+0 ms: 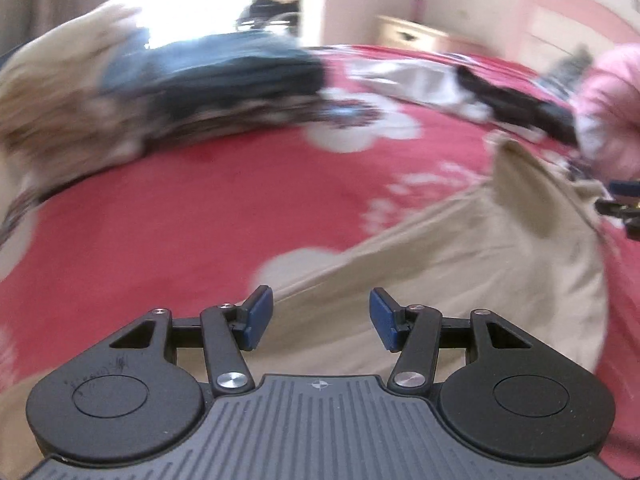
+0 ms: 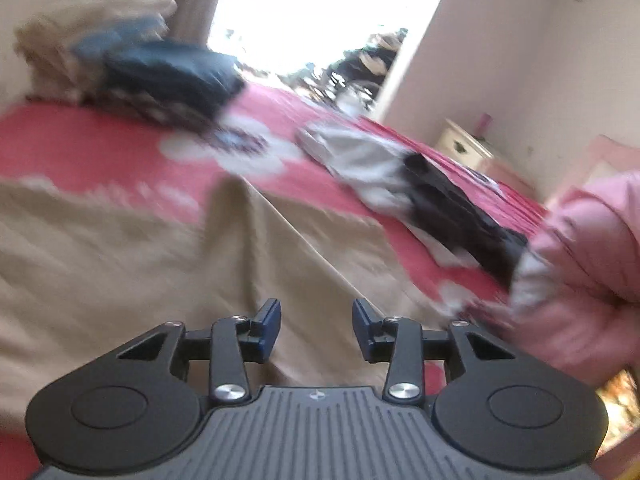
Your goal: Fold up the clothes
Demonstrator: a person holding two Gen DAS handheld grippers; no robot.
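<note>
Both claws are spread with nothing pinched: left gripper [image 1: 318,318] and right gripper [image 2: 316,330] each hover over the beige garment [image 2: 120,264], which lies rumpled on the red floral bedspread [image 1: 180,216], with a blurry clothes pile [image 1: 160,88] heaped further back

Both grippers tip downward over the bed. The left gripper [image 1: 321,317] has its blue-padded jaws standing apart with nothing caught between them. The right gripper [image 2: 316,330] is likewise parted, its pads pressing on nothing. A pink sleeve [image 2: 588,272] sits just beside the right gripper, on its right. From the left wrist view the sleeve [image 1: 612,108] shows at the far right edge.
</note>
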